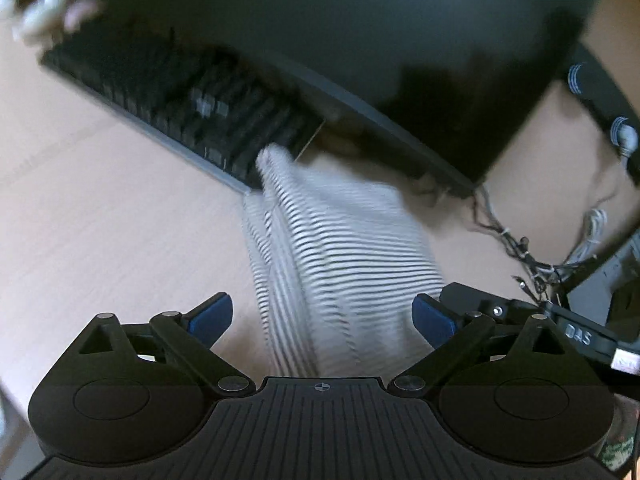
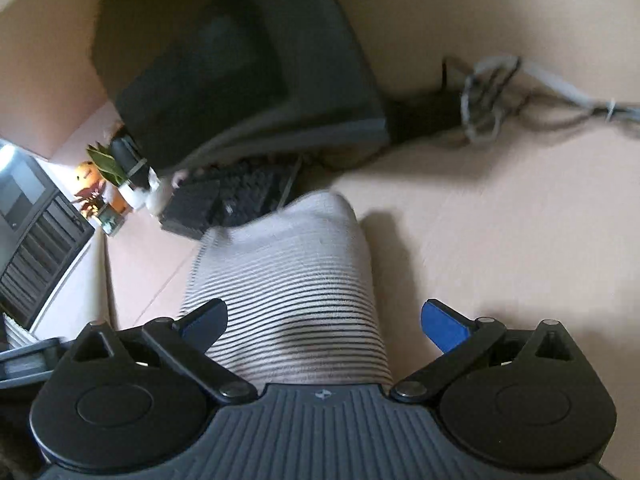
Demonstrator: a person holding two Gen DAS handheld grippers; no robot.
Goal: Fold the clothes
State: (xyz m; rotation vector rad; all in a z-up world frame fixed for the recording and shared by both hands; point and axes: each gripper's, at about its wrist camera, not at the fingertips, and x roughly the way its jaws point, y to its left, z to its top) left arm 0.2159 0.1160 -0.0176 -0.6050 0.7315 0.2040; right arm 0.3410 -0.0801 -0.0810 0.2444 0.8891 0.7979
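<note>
The striped cloth (image 1: 340, 248) lies folded on the desk (image 1: 100, 208), its far end touching the keyboard (image 1: 192, 108). Both grippers, left (image 1: 323, 318) and right (image 2: 324, 322), hover with jaws apart. It looks soft and light; best held at a near corner

Soft, even daylight on both views, no glare. Heavy motion blur smears the keyboard (image 1: 176, 108) and the striped garment (image 1: 340, 256) beyond it in the left view, while the left gripper (image 1: 322, 316) stays crisp. Right view: the garment casts a soft shadow to its right on the desk (image 2: 500, 240). Fisheye bends every edge, corners dark.
</note>
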